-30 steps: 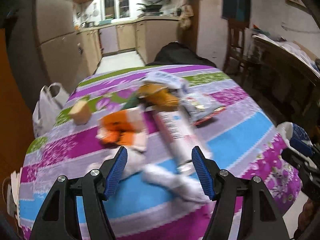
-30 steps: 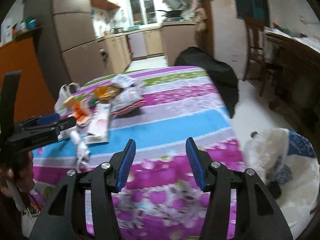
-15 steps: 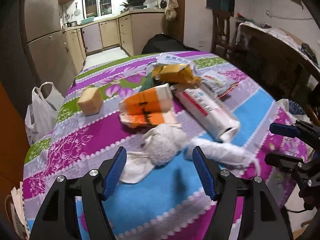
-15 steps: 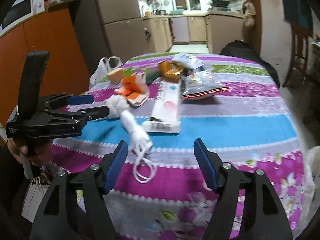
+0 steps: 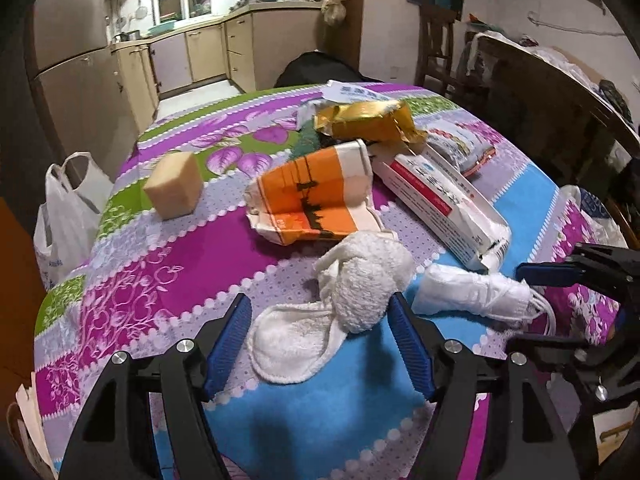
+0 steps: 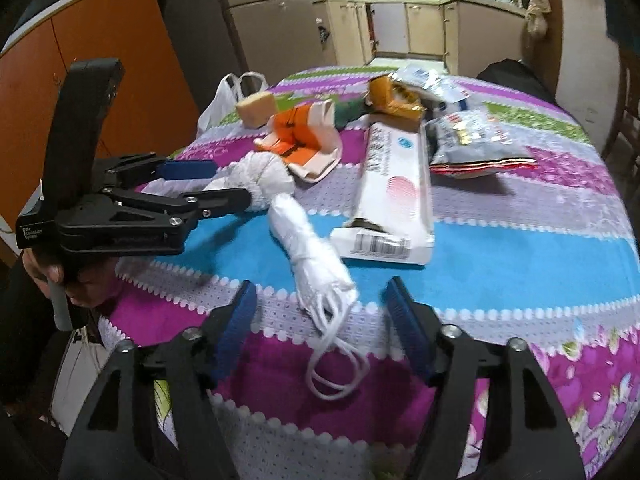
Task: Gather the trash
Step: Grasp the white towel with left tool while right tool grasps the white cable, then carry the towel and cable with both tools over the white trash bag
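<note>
the left gripper (image 5: 320,332) is held wide open, released, with a crumpled white cloth (image 5: 352,292) lying between its blue pads; the pads stand just beside the cloth, and contact cannot be told. the right gripper (image 6: 322,326) is likewise spread open and grips nothing; a rolled white face mask (image 6: 310,248) lies between its fingers, its ear loops (image 6: 336,372) trailing toward the camera. all the trash is found on a table covered by a striped floral tablecloth (image 5: 192,248). beyond the cloth a torn orange-and-white carton (image 5: 316,196) is seen, with a long white box (image 5: 440,208) to its right and a gold foil wrapper (image 5: 368,120) behind. a tan foam block (image 5: 174,186) stands apart to the left. a white plastic bag (image 5: 64,216) hangs past the table edge.
</note>
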